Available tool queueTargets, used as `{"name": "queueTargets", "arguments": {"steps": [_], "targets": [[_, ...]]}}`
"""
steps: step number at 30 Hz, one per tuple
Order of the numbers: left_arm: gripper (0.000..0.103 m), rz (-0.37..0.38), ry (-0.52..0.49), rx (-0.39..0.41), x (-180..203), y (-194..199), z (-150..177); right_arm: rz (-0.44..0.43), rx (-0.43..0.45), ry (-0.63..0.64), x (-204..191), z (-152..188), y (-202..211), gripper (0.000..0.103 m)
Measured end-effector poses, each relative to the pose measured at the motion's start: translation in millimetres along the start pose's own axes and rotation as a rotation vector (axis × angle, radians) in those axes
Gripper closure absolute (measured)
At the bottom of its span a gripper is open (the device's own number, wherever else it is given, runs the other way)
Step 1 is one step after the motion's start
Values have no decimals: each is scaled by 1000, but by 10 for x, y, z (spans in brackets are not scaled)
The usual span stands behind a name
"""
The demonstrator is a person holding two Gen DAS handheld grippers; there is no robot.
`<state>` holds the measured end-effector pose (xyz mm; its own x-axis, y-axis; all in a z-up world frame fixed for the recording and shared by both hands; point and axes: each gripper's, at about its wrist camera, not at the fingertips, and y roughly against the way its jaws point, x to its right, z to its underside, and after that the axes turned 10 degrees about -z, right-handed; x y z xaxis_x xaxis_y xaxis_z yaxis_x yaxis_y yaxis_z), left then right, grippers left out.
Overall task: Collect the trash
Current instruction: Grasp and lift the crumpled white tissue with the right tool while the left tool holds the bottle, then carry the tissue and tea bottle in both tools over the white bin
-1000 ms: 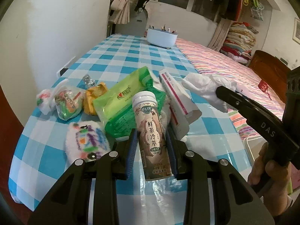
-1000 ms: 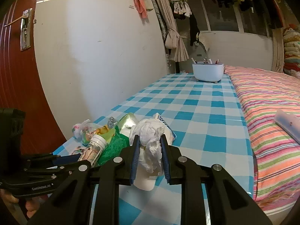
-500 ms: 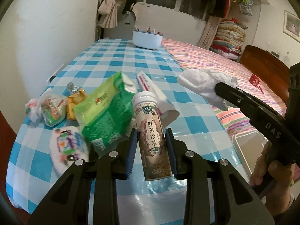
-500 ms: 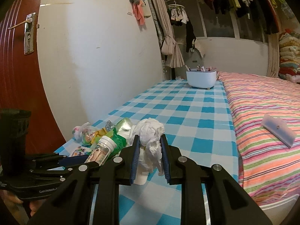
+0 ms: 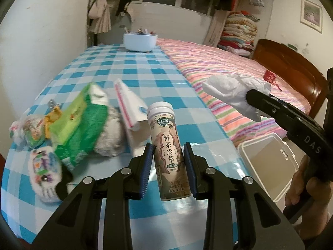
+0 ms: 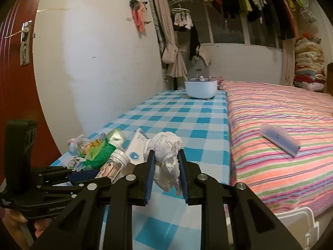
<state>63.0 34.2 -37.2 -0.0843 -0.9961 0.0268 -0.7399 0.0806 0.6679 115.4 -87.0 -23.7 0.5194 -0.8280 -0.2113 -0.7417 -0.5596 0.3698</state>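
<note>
We see the left tool clamped on an upright tea bottle above the checked surface, and the right tool pinching a crumpled white tissue near the surface's bed-side edge. Only the left wrist view lets us look into the open white bin below that edge; the right wrist view cuts it to a corner. The wrappers left on the surface are blurred.
</note>
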Motion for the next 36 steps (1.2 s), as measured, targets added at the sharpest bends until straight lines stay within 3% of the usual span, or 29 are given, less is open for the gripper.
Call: {"name": "queueTargets", "arguments": {"steps": [27,36], "targets": [[73,141,-157,-21,974,-127,54,284,12,-51,582,314,1034,81],[73,159,-188,-11,1151,-94,61,325,31,-94,701,437,1254,79]]}}
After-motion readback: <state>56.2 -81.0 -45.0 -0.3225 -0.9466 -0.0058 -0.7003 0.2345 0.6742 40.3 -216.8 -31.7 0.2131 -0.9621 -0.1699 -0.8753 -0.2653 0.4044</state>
